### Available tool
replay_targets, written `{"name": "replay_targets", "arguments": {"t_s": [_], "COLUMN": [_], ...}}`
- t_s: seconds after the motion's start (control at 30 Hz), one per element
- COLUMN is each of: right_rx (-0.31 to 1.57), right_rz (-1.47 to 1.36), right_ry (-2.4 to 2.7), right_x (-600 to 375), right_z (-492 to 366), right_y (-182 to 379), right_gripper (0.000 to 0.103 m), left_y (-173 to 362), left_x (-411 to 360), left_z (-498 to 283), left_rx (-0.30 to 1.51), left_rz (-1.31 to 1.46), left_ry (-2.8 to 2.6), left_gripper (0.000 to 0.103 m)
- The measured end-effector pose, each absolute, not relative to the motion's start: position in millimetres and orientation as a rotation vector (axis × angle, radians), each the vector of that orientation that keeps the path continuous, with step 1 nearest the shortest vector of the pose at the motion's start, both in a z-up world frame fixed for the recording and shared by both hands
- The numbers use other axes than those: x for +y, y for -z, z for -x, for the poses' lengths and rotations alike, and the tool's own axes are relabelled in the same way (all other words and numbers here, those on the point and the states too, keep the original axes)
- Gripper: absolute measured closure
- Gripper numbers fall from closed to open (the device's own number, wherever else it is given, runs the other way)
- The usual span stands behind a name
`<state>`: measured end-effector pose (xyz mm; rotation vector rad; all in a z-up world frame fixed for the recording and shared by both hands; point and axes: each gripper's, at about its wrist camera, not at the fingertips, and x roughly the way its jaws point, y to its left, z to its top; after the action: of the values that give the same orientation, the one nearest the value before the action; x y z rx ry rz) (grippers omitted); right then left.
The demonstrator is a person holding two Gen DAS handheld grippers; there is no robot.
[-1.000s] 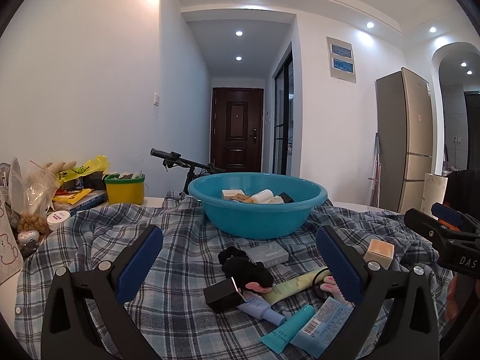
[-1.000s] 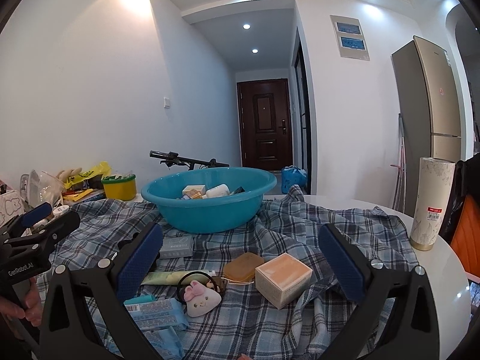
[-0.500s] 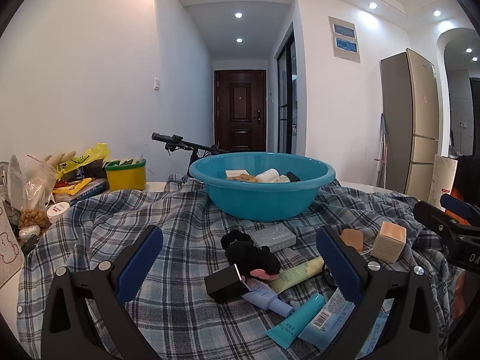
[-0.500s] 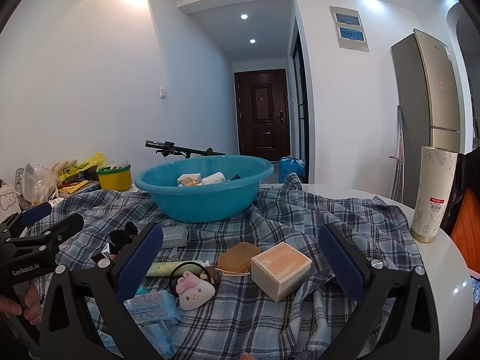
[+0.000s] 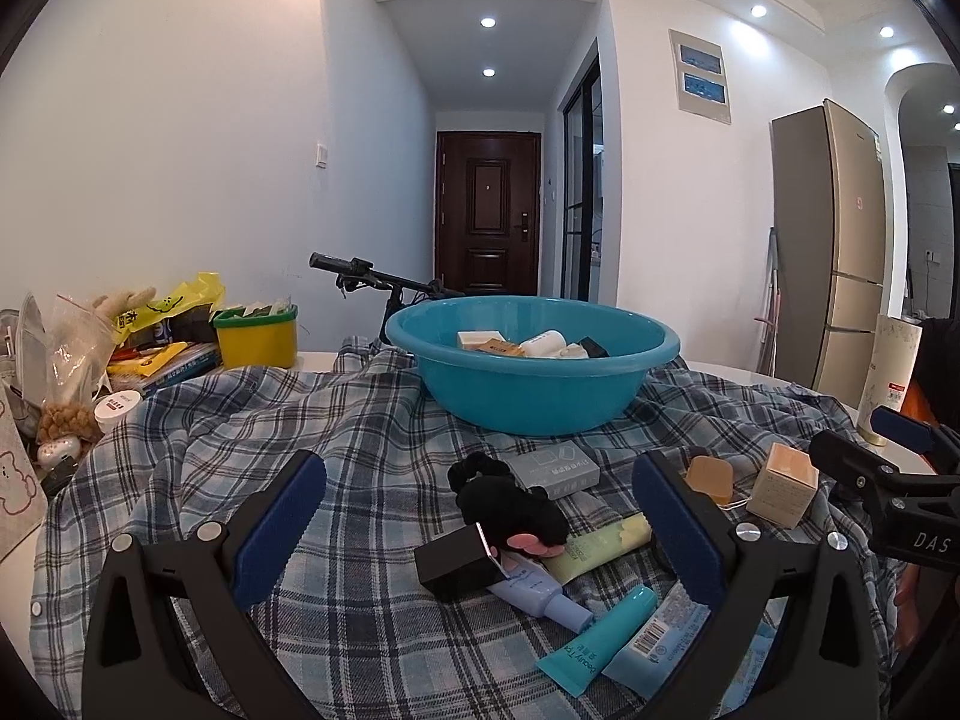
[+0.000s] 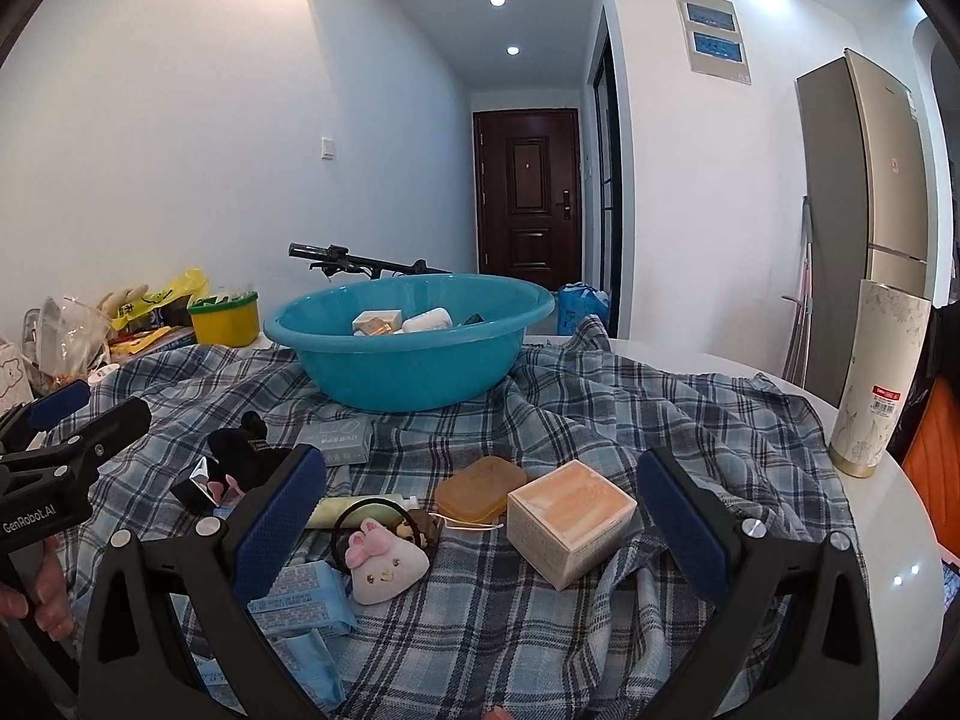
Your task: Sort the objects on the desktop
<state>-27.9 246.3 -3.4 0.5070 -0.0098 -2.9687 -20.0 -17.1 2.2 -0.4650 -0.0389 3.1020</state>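
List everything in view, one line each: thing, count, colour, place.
basin: 1, teal, far on cloth, small items inside
cloth: 1, blue plaid, over table
cube box: 1, peach, between right fingers
soap case: 1, amber, left of cube box
grey box: 1, grey, before basin
bunny charm: 1, white-pink, near edge
black plush: 1, black, centre
black box: 1, black, before plush
tubes: several, teal, blue, yellow-green, near edge
yellow tub: 1, yellow, green rim, far left
roll: 1, cream, upright, right
fridge: 1, gold, right wall
door: 1, brown, hallway end
left gripper: open
right gripper: open
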Motion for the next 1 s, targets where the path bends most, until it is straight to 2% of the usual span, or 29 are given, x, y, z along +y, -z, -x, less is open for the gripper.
{"name": "replay_targets", "arguments": {"t_s": [1.0], "right_rx": [0.003], "right_rz": [-0.521], "right_ry": [2.954], "right_x": [243.0], "right_z": [30.7], "right_y": [3.9], "right_gripper": [0.000], "left_y": [-2.1], "left_x": [-11.2], "left_z": [19.3], "left_rx": [-0.005], "left_rz": [0.463], "left_ry": [-3.101], "left_gripper": [0.000]}}
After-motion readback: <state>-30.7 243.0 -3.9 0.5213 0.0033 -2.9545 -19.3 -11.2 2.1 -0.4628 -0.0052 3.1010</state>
